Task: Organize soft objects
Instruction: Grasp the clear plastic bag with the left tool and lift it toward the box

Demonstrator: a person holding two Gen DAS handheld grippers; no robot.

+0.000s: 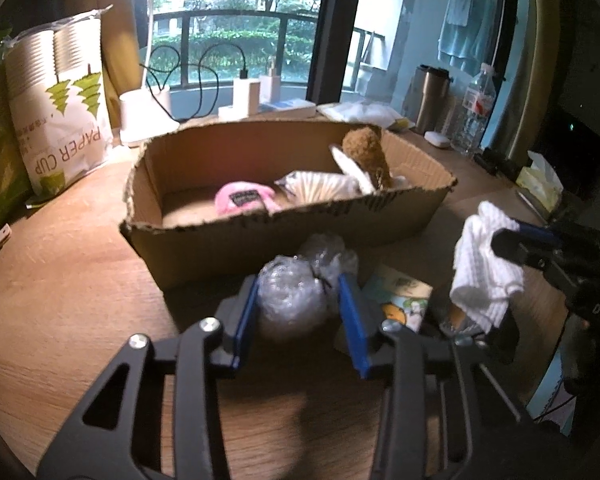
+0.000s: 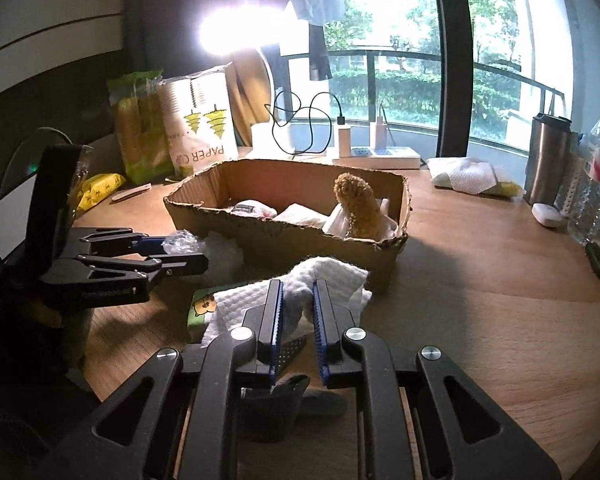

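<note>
My left gripper [image 1: 298, 284] is shut on a ball of clear bubble wrap [image 1: 292, 304] just in front of the cardboard box [image 1: 260, 222]. In the right wrist view the same gripper [image 2: 188, 250] pinches the bubble wrap [image 2: 220, 256] at the left. My right gripper [image 2: 298, 286] is shut on a white cloth [image 2: 332, 276], which hangs off the table by the box's near corner [image 2: 384, 246]. The left wrist view shows that cloth [image 1: 484, 272] dangling from the right gripper [image 1: 508, 240]. Inside the box lie a pink plush [image 1: 244, 196], a striped white soft item [image 1: 320, 186] and a brown plush [image 1: 366, 152].
A colourful packet [image 1: 404, 300] lies on the wooden table under both grippers. A paper cup bag [image 1: 60, 112] and green bags stand at the left. Behind the box are a lamp base [image 1: 144, 116] and chargers [image 1: 246, 94]. A steel tumbler [image 2: 548, 160], water bottle [image 1: 474, 108] and tissues [image 1: 540, 184] stand right.
</note>
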